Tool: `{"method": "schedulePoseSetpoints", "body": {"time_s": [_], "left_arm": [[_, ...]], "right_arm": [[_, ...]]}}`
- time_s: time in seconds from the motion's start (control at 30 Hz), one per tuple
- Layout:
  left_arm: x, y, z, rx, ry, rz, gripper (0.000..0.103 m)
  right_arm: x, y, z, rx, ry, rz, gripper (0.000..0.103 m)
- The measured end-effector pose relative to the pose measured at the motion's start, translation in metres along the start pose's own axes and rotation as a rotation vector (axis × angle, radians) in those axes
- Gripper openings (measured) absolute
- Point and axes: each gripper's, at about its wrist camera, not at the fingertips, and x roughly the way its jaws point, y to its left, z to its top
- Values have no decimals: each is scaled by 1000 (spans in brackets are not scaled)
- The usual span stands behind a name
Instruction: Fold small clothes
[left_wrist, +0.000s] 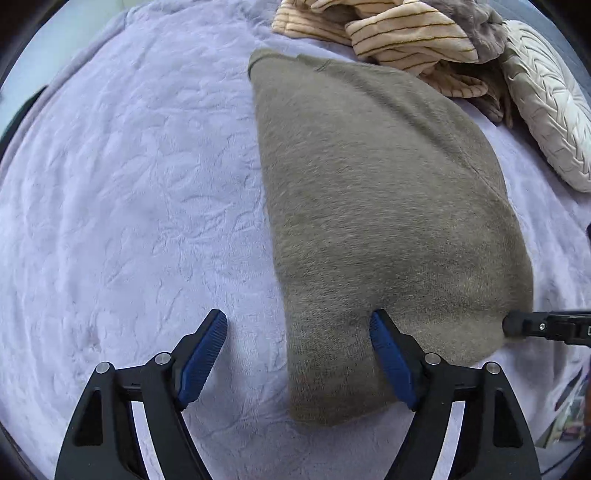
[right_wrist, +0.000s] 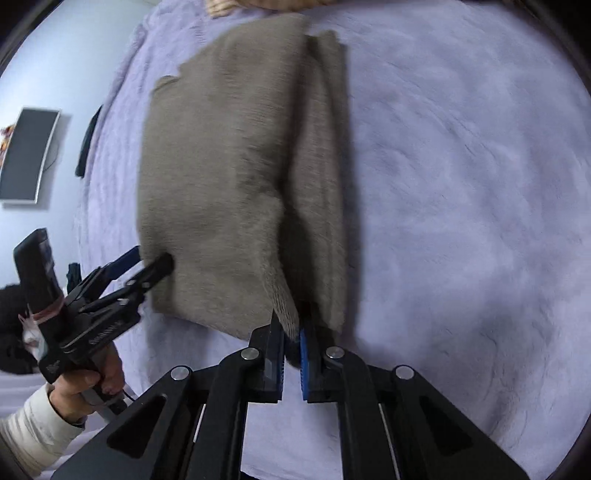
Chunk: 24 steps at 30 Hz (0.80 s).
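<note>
A grey-brown fuzzy garment (left_wrist: 384, 206) lies partly folded on the lavender blanket (left_wrist: 129, 206). My left gripper (left_wrist: 299, 323) is open over the garment's near left edge, its right finger resting on the cloth and its left finger over the blanket. It shows at the left of the right wrist view (right_wrist: 151, 264). My right gripper (right_wrist: 293, 328) is shut on the garment's (right_wrist: 221, 166) near right edge and holds that flap lifted. Its tip shows at the right edge of the left wrist view (left_wrist: 511, 326).
A heap of cream striped clothes (left_wrist: 399, 33) and a darker grey piece lie at the far edge. A white textured cushion (left_wrist: 546, 110) lies at the far right. A wall-mounted screen (right_wrist: 29, 155) shows at the left beyond the bed.
</note>
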Motion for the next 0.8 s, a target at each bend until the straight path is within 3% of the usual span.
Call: {"method": "schedulePoseSetpoints", "body": {"time_s": [0.1, 0.13, 0.23, 0.27, 0.37, 0.43, 0.7, 0.8], "left_arm": [[-3, -2, -2, 15, 2, 11, 80], [-4, -3, -3, 21, 6, 19, 80], [-10, -4, -5, 3, 21, 19, 80], [-9, -4, -3, -5, 23, 19, 80], [-15, 0, -3, -30, 27, 17, 80], [-18, 4, -4, -46, 37, 16, 80], [-22, 11, 2, -97, 34, 19, 80], [-16, 15, 0, -114, 54, 15, 80]], "right_arm": [[-9, -27, -9, 131, -21, 91, 6], [-14, -26, -11, 131, -29, 94, 11], [-23, -14, -11, 85, -28, -20, 28], [-27, -10, -8, 72, -33, -33, 28], [-40, -1, 1, 50, -78, -24, 29], [-50, 4, 12, 45, -126, -13, 36], [-52, 33, 67, -26, -189, -27, 37], [-42, 50, 75, -94, -171, -89, 36]]}}
